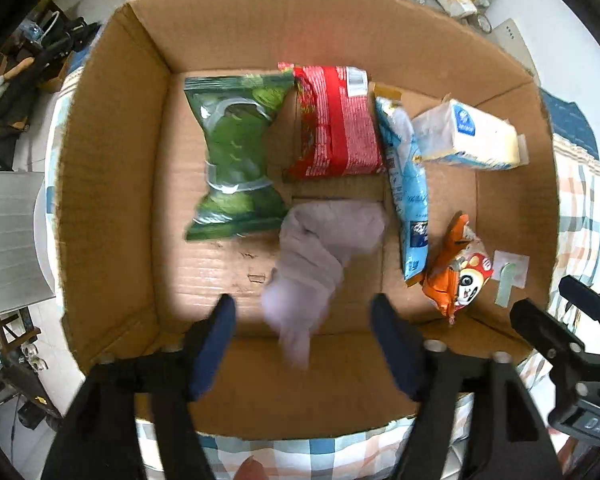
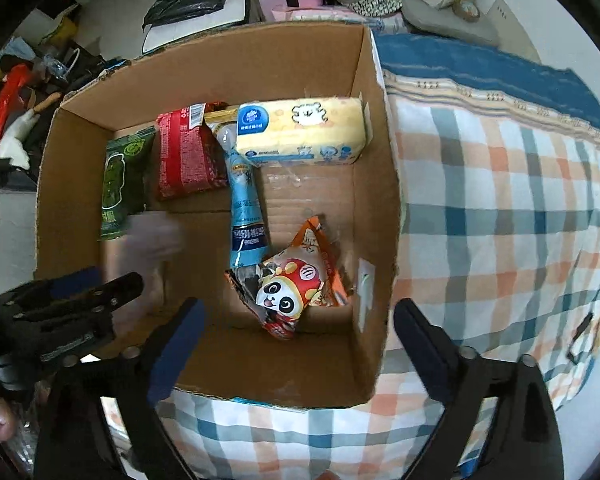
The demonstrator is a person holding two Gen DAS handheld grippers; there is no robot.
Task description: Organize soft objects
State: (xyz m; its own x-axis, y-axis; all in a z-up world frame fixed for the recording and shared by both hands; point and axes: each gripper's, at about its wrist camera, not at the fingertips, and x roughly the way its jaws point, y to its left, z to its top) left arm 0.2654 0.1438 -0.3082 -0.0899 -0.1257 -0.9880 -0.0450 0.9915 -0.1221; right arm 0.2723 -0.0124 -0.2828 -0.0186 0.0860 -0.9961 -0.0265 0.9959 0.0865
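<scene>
Box: a big cardboard box point(image 1: 112, 168) sits on a checked cloth point(image 2: 500, 208), and soft packs lie on its floor.
Soft thing in play: a pale purple cloth point(image 1: 320, 256), blurry, lies inside the box just past the left gripper point(image 1: 303, 320).
Left gripper: its two fingers stand wide apart and grip nothing; the near end of the cloth shows between them but touches neither one, as far as the blur lets one see.
Right gripper: the right gripper point(image 2: 296, 320) is wide too and empty, near the box's front right corner.
Which way the cloth lies: straight ahead of the left gripper, its long side running from the fingers away toward the red pack point(image 1: 336, 120) (so the left hand is the nearer one).
Neighbours: green pack point(image 1: 236, 156) to the cloth's left, long blue pack point(image 1: 408, 184) to its right, orange panda pack point(image 1: 456, 272) and yellow tissue pack point(image 1: 472, 140) further right.
Only the left view shows: the cloth's full shape.
Only the right view shows: the panda face, the tissue pack's bear picture, and the cloth as a faint smear beside the green pack.
Likely step: the cloth looks just let go, or about to be pinched; one cannot tell which.
</scene>
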